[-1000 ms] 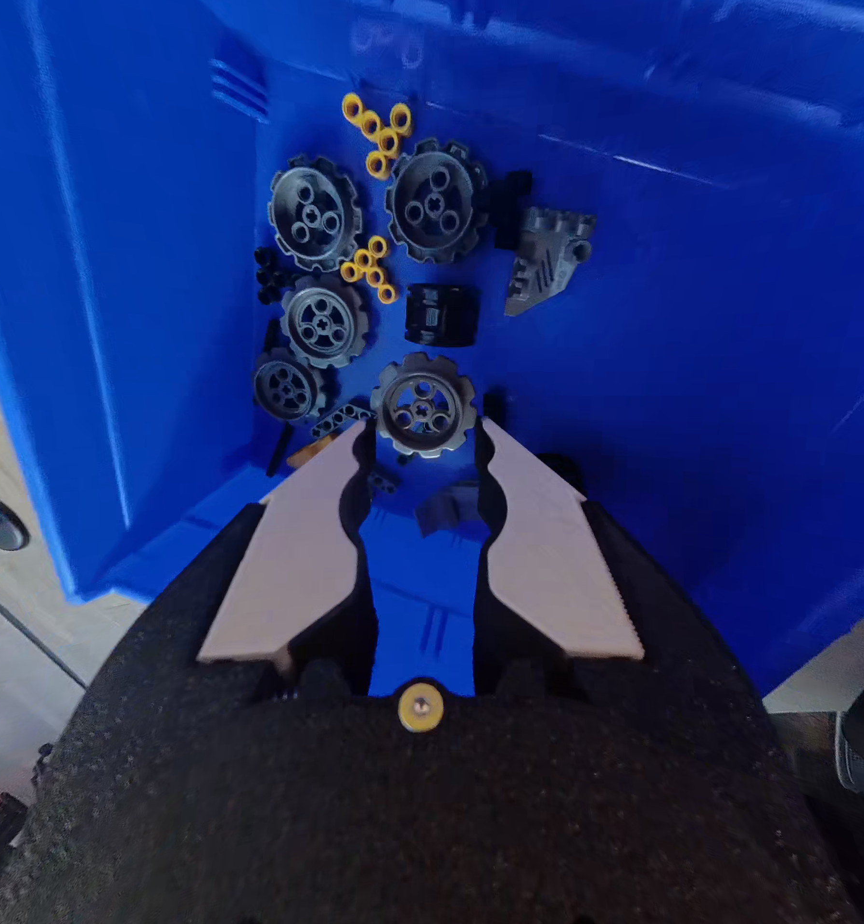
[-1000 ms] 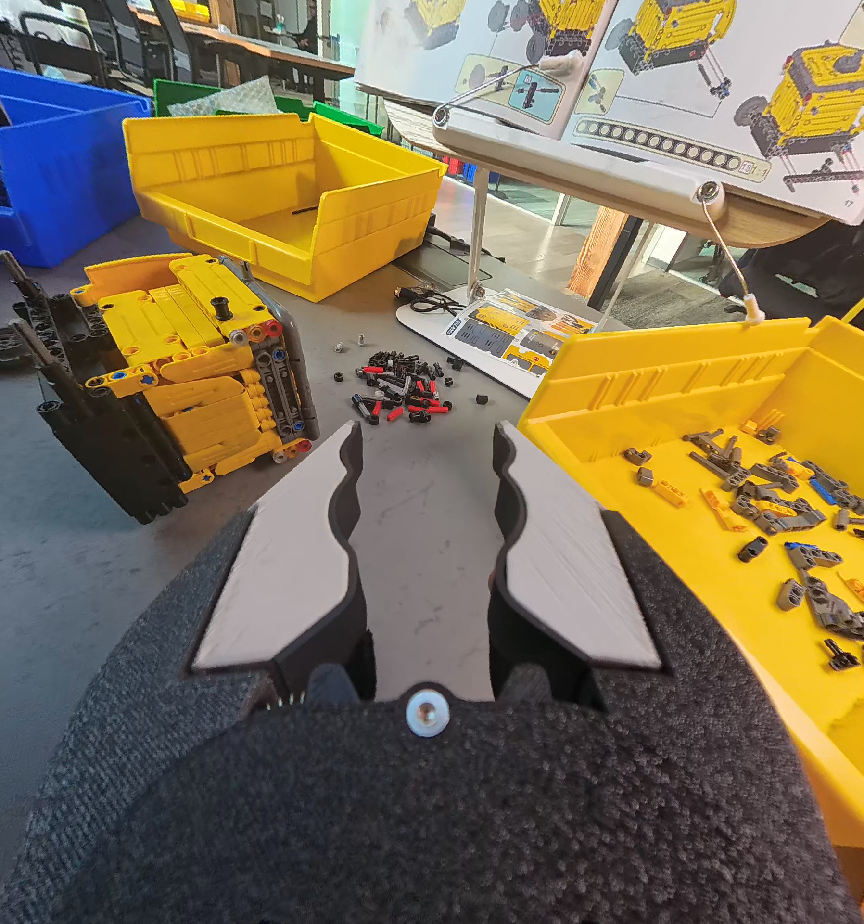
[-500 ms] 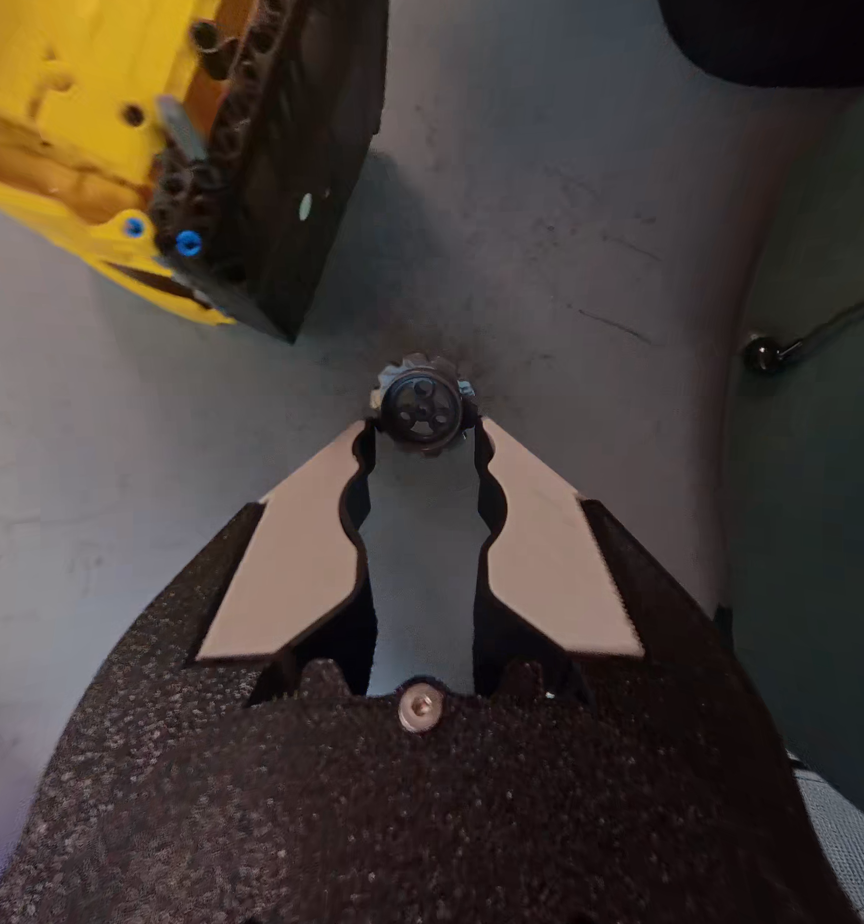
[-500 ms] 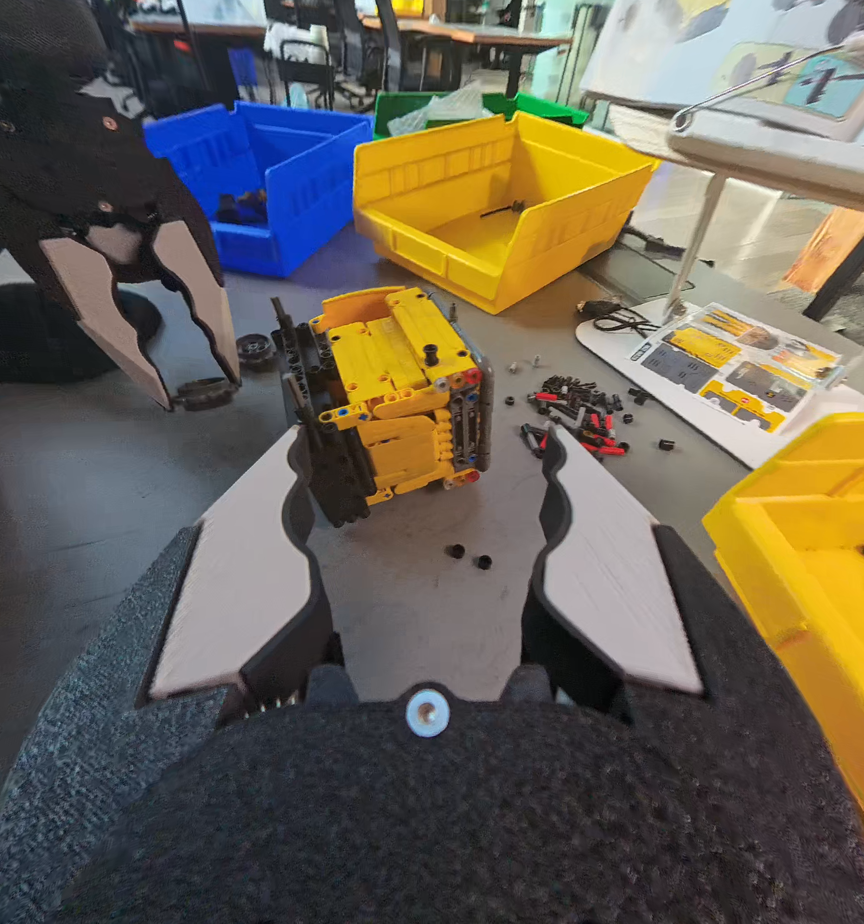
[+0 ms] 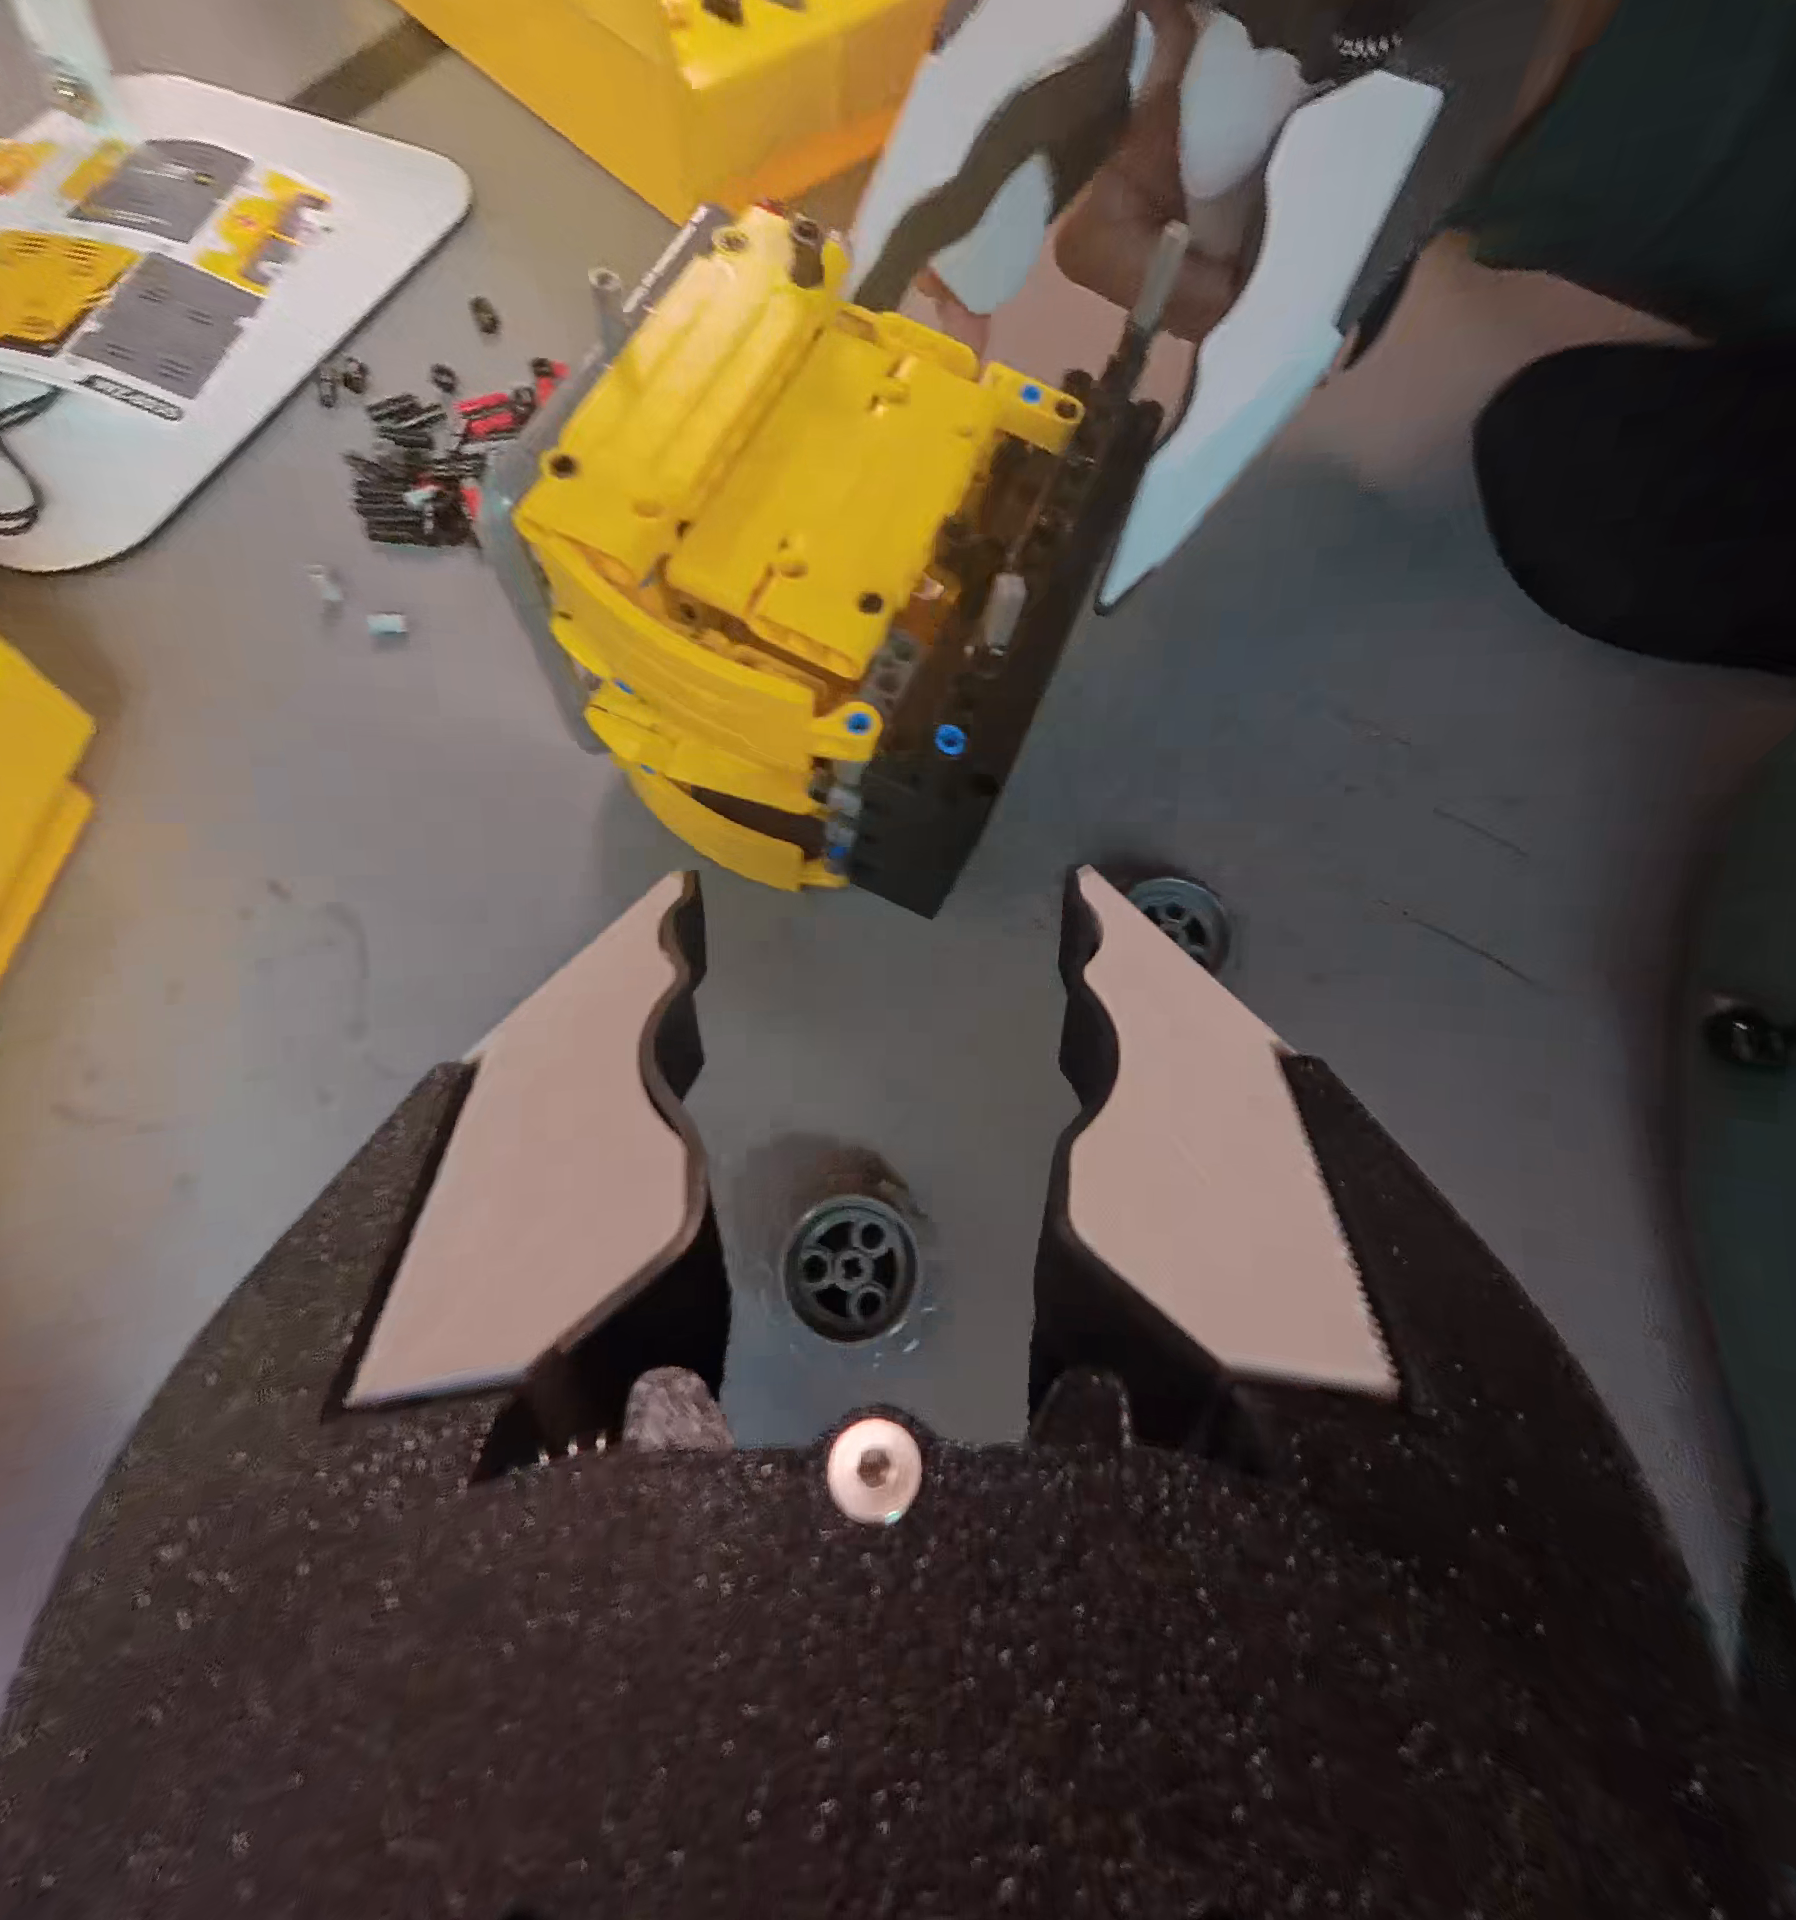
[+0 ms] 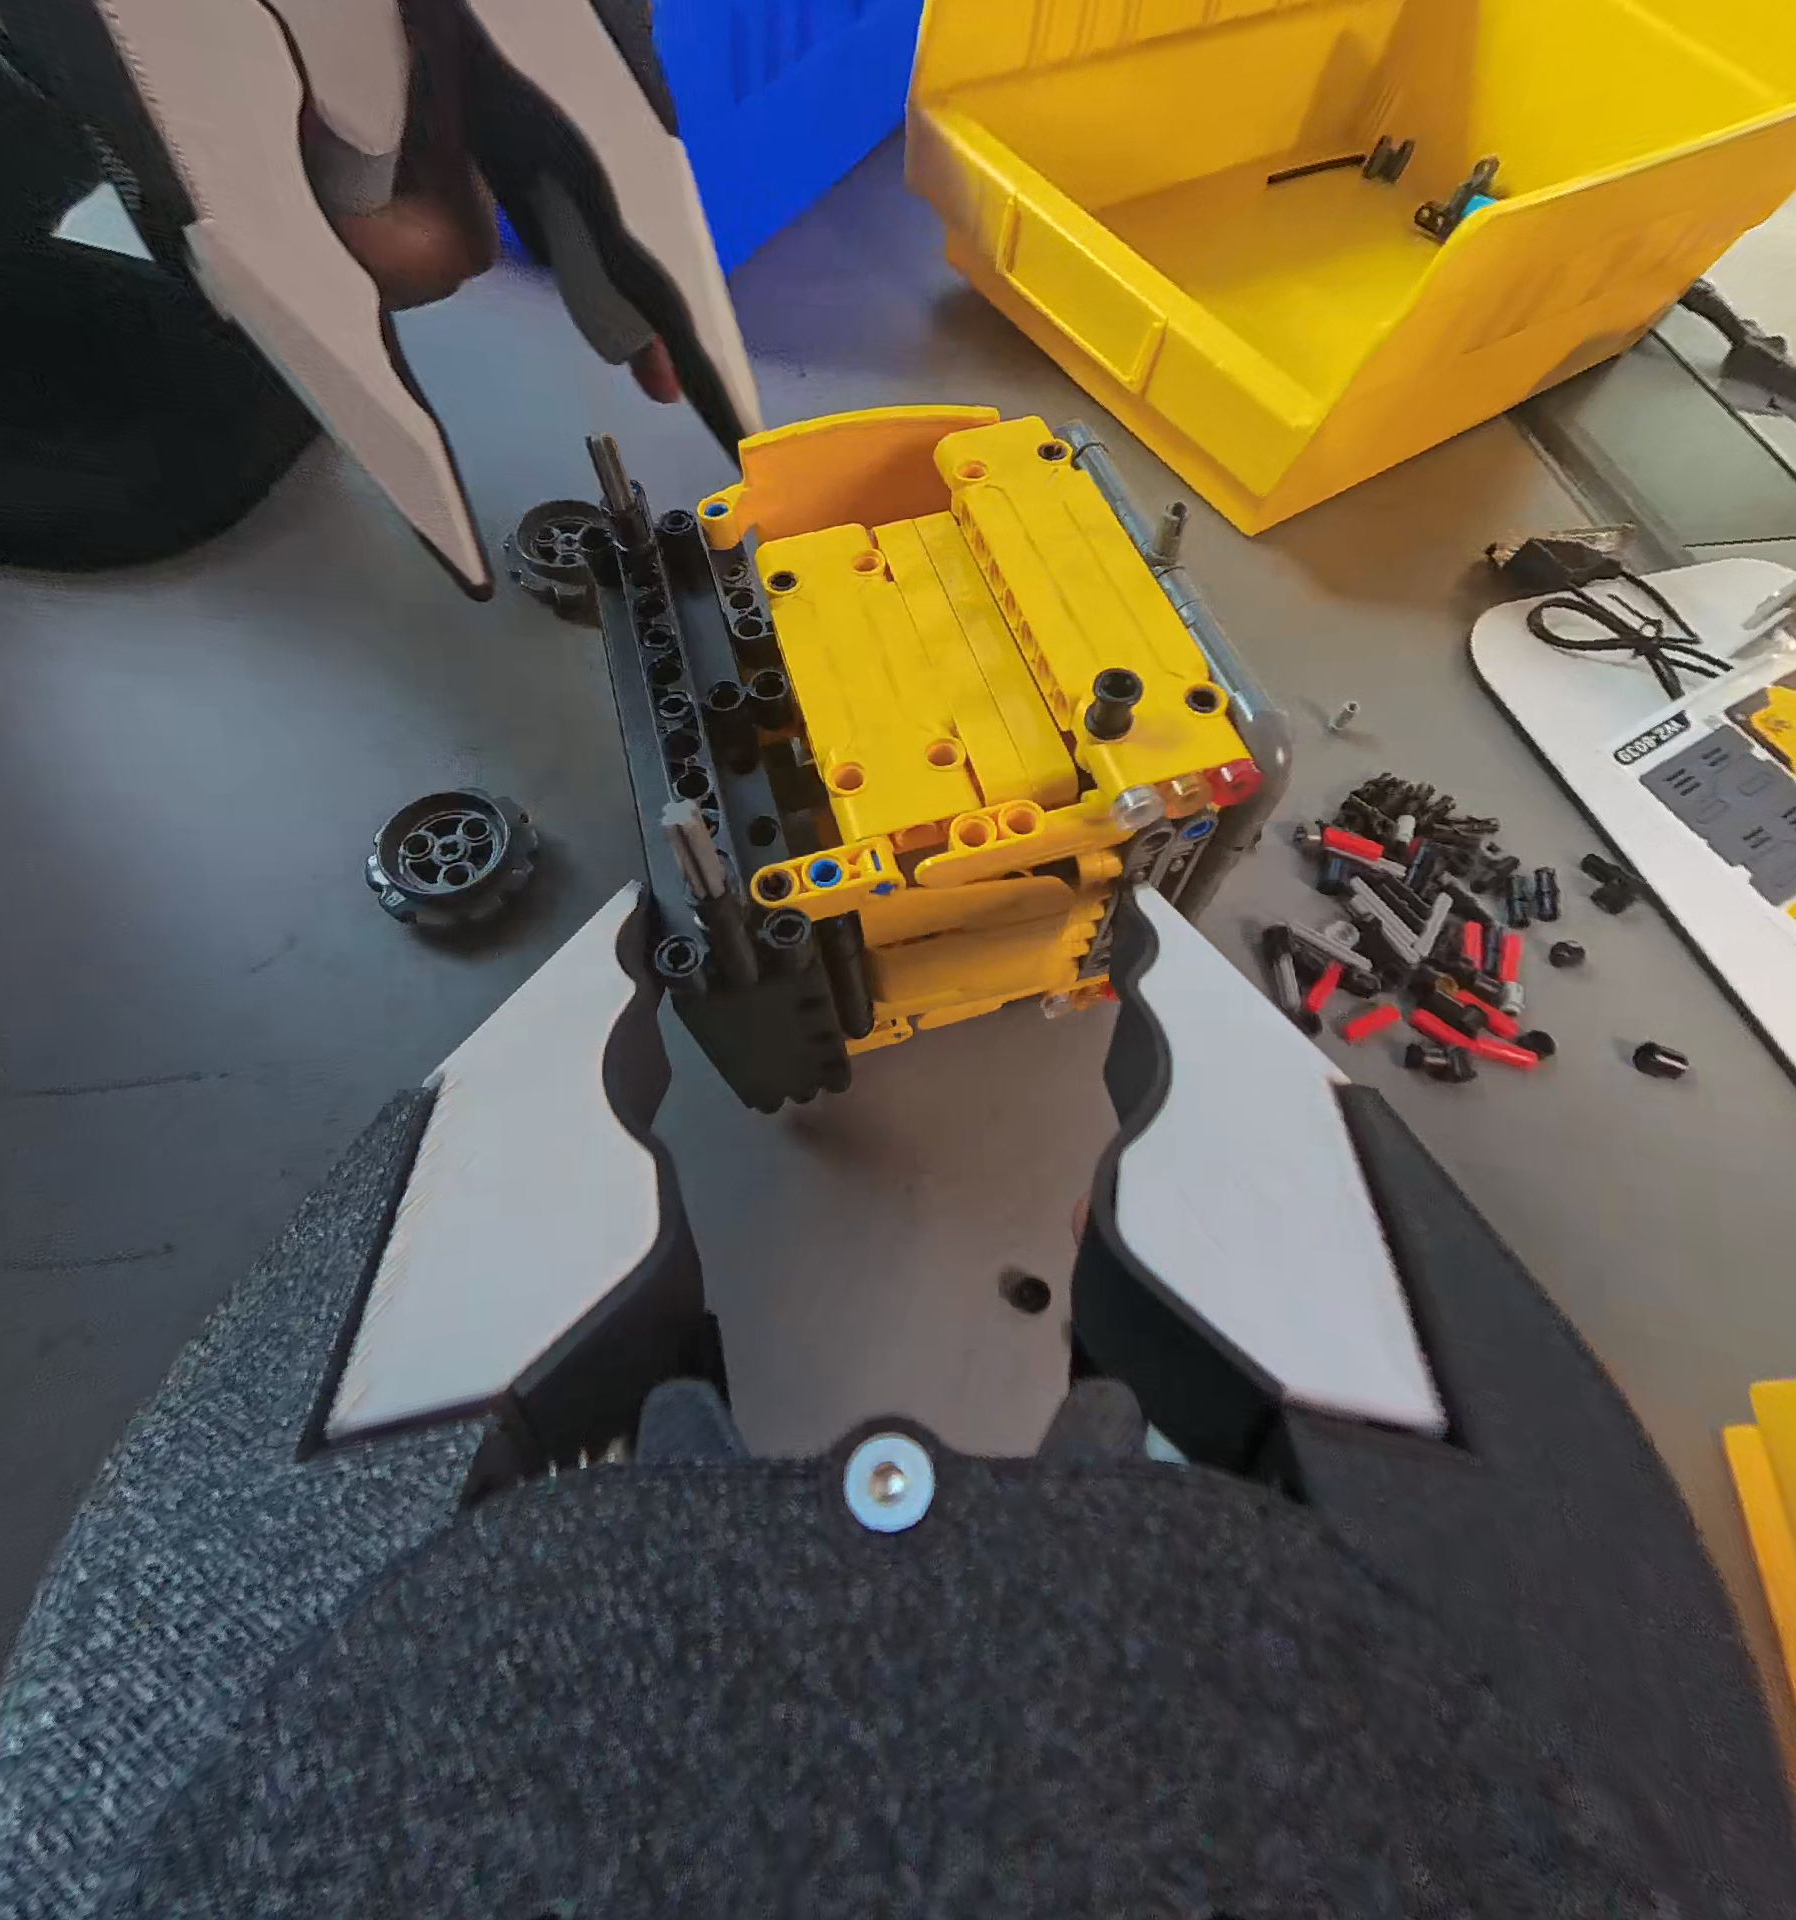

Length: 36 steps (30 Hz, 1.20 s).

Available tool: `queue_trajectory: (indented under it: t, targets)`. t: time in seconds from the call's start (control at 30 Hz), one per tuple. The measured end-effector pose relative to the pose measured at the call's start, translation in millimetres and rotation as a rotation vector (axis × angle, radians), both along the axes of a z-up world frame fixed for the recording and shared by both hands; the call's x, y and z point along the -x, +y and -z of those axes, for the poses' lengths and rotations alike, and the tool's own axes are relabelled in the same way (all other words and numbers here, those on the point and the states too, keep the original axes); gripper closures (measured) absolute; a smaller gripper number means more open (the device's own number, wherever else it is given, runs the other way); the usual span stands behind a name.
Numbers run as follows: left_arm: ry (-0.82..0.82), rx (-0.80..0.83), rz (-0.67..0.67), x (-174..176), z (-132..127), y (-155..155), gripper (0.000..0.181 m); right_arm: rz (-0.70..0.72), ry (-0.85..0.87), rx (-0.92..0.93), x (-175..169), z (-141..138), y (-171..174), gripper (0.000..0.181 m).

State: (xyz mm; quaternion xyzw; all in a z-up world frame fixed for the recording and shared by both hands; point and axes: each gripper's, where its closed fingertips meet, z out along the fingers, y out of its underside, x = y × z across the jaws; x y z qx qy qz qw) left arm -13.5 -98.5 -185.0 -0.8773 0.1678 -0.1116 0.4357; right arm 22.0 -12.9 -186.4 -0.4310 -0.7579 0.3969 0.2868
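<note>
Right wrist view: the right gripper [image 6: 889, 904] is spread, straddling the yellow-and-black model [image 6: 935, 727]; left gripper [image 5: 878, 894] released, toothed wheel [image 5: 850, 1270] left on tabletop [image 5: 250, 831].

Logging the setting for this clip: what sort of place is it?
Probably a workshop or lab bench set up for toy brick building: a grey table carries a half-built yellow and black brick model, a yellow parts bin, loose pins and an instruction sheet.
</note>
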Motion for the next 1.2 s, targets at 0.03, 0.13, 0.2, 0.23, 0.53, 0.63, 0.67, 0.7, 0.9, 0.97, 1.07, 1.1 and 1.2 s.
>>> queue_trajectory:
  t: [0.03,0.13,0.2,0.23,0.53,0.63,0.67,0.7,0.9,0.97,1.07,1.1,1.2]
  targets:
    - [-0.007,-0.015,-0.033,8.7,2.0,5.0,0.108,-0.021,-0.004,-0.008,5.9,0.1,-3.0,0.095]
    - [-0.035,-0.010,-0.075,17.7,14.4,14.7,0.102,-0.050,-0.015,-0.030,27.6,0.3,-12.3,0.096]
    - [0.005,-0.004,-0.097,24.2,21.2,18.6,0.110,-0.085,-0.006,-0.035,41.0,-0.3,-20.8,0.103]
    - [0.047,0.000,-0.128,32.0,24.0,20.8,0.113,-0.090,0.004,-0.048,48.4,-0.3,-22.9,0.104]
    - [0.106,-0.011,-0.263,74.5,26.1,40.5,0.117,-0.056,0.022,-0.113,96.0,3.0,-2.9,0.101]
    - [0.105,-0.027,-0.271,78.2,26.5,44.1,0.123,-0.018,0.041,-0.102,99.6,2.4,1.6,0.101]
    - [0.107,-0.030,-0.273,78.8,26.6,44.5,0.123,-0.010,0.044,-0.097,98.5,1.7,2.6,0.101]
    - [0.118,-0.030,-0.273,79.2,26.7,44.2,0.122,-0.006,0.049,-0.089,96.0,-0.7,3.4,0.100]
    - [0.129,-0.055,-0.254,80.4,12.9,26.7,0.118,0.067,0.106,-0.070,54.7,-29.5,40.8,0.112]
    - [0.107,-0.082,-0.259,83.2,8.2,21.4,0.120,0.101,0.097,-0.076,33.1,-28.3,58.7,0.123]
    - [0.036,-0.097,-0.272,84.9,9.0,20.2,0.119,0.169,0.082,-0.069,2.8,-19.2,80.9,0.135]
    - [0.010,-0.102,-0.273,84.5,9.9,22.0,0.118,0.187,0.075,-0.052,-6.0,-15.2,85.2,0.137]
    - [-0.020,-0.120,-0.278,85.8,11.1,31.2,0.107,0.220,0.057,-0.019,-25.9,-2.5,91.4,0.138]
